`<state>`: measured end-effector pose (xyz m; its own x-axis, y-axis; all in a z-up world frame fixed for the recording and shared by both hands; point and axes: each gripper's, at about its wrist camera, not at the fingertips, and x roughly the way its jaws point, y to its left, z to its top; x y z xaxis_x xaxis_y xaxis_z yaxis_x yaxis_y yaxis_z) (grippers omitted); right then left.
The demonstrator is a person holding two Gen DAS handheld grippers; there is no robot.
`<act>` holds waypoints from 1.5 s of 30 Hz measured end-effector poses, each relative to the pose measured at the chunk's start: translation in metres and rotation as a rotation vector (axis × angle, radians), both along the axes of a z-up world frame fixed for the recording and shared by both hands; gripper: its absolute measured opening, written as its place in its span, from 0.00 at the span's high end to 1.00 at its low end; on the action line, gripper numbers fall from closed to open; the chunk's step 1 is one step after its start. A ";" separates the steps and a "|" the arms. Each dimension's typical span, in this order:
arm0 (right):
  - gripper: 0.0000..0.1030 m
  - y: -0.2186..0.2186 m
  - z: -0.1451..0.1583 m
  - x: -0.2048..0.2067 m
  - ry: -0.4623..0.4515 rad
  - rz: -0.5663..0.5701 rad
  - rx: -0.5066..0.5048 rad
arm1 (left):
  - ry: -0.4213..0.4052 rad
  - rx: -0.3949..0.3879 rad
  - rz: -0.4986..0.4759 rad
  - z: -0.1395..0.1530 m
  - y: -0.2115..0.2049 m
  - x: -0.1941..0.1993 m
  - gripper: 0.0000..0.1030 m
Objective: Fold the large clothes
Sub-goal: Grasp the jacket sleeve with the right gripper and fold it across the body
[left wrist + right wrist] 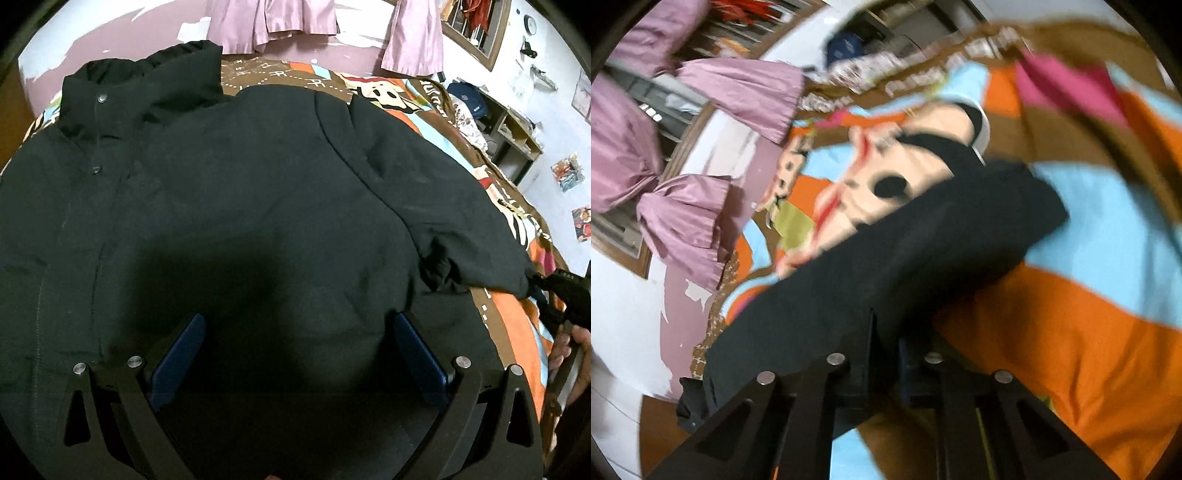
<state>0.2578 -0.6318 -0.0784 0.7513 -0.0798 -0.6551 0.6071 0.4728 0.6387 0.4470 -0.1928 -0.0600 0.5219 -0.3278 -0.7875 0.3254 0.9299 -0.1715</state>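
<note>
The black jacket (229,192) lies spread on the bed (509,325), front side up, with its collar (140,85) at the far left and two snap buttons under it. It covers almost all of my left view. My left gripper (295,354) hangs above the near part of the jacket body, its two blue pads (181,354) wide apart and holding nothing; whether they touch the cloth I cannot tell, because this part is in dark shadow. The right sleeve (454,206) runs from the shoulder toward the near right, over the bed cover with orange, blue and brown patches.

At the sleeve end my right gripper (886,354) is closed on the black cloth (905,258); the fingers stand nearly together with the fabric pinched between them. In the right view the sleeve goes away from the gripper to the far right across the cover, a little blurred. In the left view this gripper (565,291) and my hand (576,347) show at the right edge. Pink curtains (280,18) hang behind the bed.
</note>
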 end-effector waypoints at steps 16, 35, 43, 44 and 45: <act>0.93 0.253 0.177 0.075 -0.143 0.607 -0.904 | -0.047 -0.227 0.108 0.086 0.129 -0.046 0.03; 0.40 0.439 0.033 0.087 0.121 1.252 -0.961 | 0.047 -0.540 0.199 0.110 0.273 -0.063 0.03; 0.20 0.404 0.028 0.045 0.067 1.056 -0.768 | 0.060 -0.443 0.160 0.098 0.246 -0.034 0.03; 0.19 0.396 0.024 0.041 0.048 1.018 -0.730 | 0.057 -0.420 0.162 0.098 0.240 -0.027 0.03; 0.18 0.387 0.022 0.035 0.021 0.982 -0.692 | 0.056 -0.399 0.164 0.091 0.238 -0.025 0.03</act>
<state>0.2929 -0.2450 -0.0565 0.6780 0.1813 -0.7124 -0.1975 0.9784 0.0610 0.4222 0.0453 0.0311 0.5524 -0.5289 -0.6443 0.1587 0.8255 -0.5416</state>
